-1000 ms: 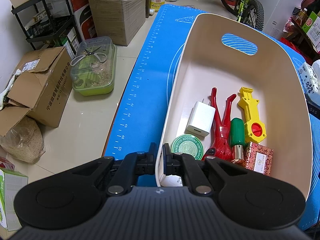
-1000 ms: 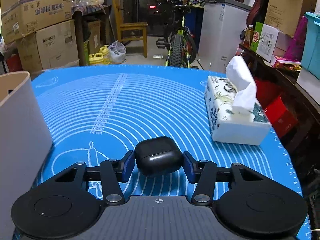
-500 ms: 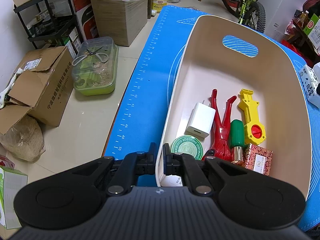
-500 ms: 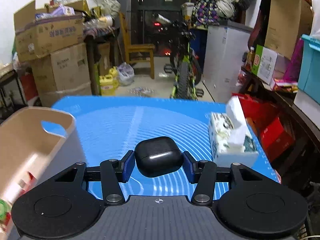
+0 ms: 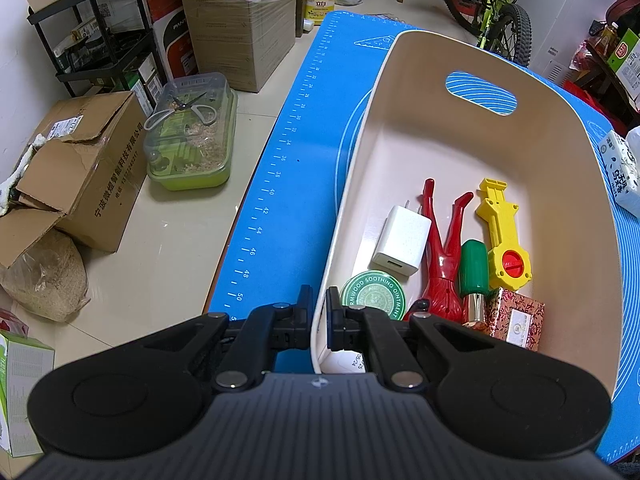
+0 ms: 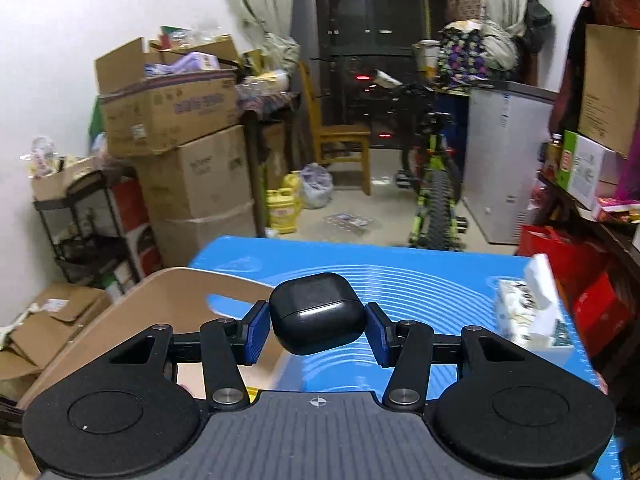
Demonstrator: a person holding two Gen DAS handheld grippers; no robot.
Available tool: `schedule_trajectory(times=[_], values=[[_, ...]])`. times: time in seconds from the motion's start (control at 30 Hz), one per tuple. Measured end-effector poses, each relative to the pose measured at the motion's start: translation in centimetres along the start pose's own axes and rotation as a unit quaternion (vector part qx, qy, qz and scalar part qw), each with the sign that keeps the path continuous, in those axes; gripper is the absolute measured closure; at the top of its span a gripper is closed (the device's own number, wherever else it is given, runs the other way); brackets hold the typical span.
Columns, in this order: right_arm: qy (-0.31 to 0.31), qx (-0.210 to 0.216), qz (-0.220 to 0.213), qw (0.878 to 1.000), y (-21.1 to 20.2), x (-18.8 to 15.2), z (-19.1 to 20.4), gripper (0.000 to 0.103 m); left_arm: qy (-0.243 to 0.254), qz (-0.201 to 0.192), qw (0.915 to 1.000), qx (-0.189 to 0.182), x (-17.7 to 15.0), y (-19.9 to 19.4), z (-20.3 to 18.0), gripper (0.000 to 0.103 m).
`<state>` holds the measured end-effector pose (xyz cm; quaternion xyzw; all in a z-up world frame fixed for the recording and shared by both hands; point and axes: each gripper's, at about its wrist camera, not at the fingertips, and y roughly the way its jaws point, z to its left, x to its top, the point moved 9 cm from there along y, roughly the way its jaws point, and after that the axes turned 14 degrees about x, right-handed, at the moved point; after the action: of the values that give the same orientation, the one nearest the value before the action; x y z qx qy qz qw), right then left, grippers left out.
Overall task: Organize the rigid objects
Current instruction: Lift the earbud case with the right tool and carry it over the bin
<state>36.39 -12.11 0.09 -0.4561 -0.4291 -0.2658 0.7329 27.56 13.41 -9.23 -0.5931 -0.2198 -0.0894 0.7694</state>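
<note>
A cream plastic bin (image 5: pixel 560 92) with a handle cutout stands on the blue mat (image 5: pixel 280 184). Inside lie a white charger (image 5: pixel 400 246), a red figurine (image 5: pixel 442 248), a yellow toy (image 5: pixel 502 236), a green-capped bottle (image 5: pixel 474 266), a green ointment tin (image 5: pixel 374 294) and a patterned red box (image 5: pixel 518 318). My left gripper (image 5: pixel 319 312) is shut on the bin's near-left wall. My right gripper (image 6: pixel 318 328) is shut on a black earbud case (image 6: pixel 318 312), held in the air above the mat, with the bin (image 6: pixel 160 300) low on the left.
A tissue box (image 6: pixel 532 316) sits on the mat's right side. Beyond the mat's left edge, the floor holds cardboard boxes (image 5: pixel 80 168), a green-based clear container (image 5: pixel 192 136) and a black shelf rack (image 5: pixel 104 32). A bicycle (image 6: pixel 434 196), a wooden chair (image 6: pixel 340 140) and a white appliance (image 6: pixel 508 160) stand past the far end.
My right gripper has risen and swung left with the earbud case; the bin has come into its view at the left. The left gripper has kept still on the bin wall.
</note>
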Motion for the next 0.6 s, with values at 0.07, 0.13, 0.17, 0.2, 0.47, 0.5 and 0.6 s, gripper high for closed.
schedule_trajectory(times=[0.07, 0.13, 0.17, 0.2, 0.47, 0.5, 0.6], values=[[-0.003, 0.011, 0.003, 1.0, 0.3, 0.0, 1.5, 0.047, 0.0, 0.0, 1.0, 0.0, 0.0, 0.0, 0.0, 0.095], [-0.007, 0.022, 0.01, 1.0, 0.8, -0.1, 2.8, 0.047, 0.001, -0.001, 1.0, 0.0, 0.0, 0.0, 0.0, 0.095], [-0.009, 0.026, 0.014, 1.0, 1.0, -0.2, 3.4, 0.047, 0.001, -0.001, 1.0, 0.0, 0.0, 0.0, 0.0, 0.095], [-0.011, 0.03, 0.019, 0.999, 1.4, -0.4, 4.1, 0.047, 0.0, -0.001, 1.0, 0.0, 0.0, 0.0, 0.1, 0.095], [-0.027, 0.049, 0.065, 0.996, 3.6, -2.4, 8.0, 0.047, 0.0, 0.0, 1.0, 0.0, 0.0, 0.1, 0.0, 0.095], [-0.029, 0.051, 0.073, 0.996, 4.0, -2.7, 8.4, 0.047, 0.0, 0.0, 1.0, 0.0, 0.0, 0.1, 0.0, 0.095], [-0.033, 0.063, 0.095, 0.993, 4.7, -3.9, 9.4, 0.047, 0.001, -0.001, 1.0, 0.0, 0.0, 0.1, 0.1, 0.095]])
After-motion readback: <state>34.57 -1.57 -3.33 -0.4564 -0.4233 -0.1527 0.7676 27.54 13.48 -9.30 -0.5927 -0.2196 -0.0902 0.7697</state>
